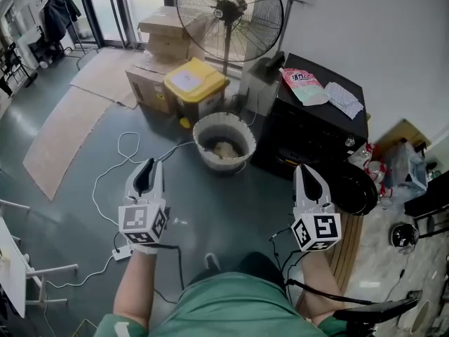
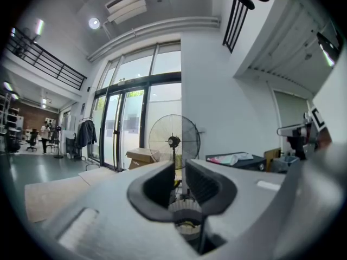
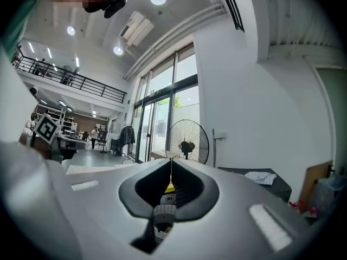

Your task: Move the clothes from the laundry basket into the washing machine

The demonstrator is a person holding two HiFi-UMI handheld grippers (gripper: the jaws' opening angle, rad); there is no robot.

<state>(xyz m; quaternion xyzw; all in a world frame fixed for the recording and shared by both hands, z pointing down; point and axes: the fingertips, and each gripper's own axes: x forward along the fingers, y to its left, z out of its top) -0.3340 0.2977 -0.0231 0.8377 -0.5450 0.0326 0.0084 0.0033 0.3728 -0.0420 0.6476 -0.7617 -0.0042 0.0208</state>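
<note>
Holding both tools level over the grey floor (image 1: pixel 231 209), the person had the left gripper (image 1: pixel 147 166) out on one side and the right gripper (image 1: pixel 306 168) on the other, well apart. And the left one was released: its two dark pads stood a narrow gap apart, with nothing between them but the room beyond. The right one was clenched, its tips meeting in a thin line, and it carried nothing.

Up ahead, between the two grippers, the white laundry basket (image 1: pixel 203 128) sat on the floor, and the clothes (image 1: pixel 224 149) were a pale heap down inside it, untouched. Just to its right stood the black washing machine (image 1: pixel 309 128), its round dark door (image 1: pixel 354 188) showing at the front near the right gripper. On top of the machine lay a pink and green pouch (image 1: pixel 303 84) and a pale folded cloth (image 1: pixel 344 98).

Behind the basket were a yellow bin (image 1: pixel 195 83) and cardboard boxes (image 1: pixel 163 37), with a big standing fan (image 1: pixel 229 12) at the wall. A white cable (image 1: pixel 130 149) looped across the floor on the left.
</note>
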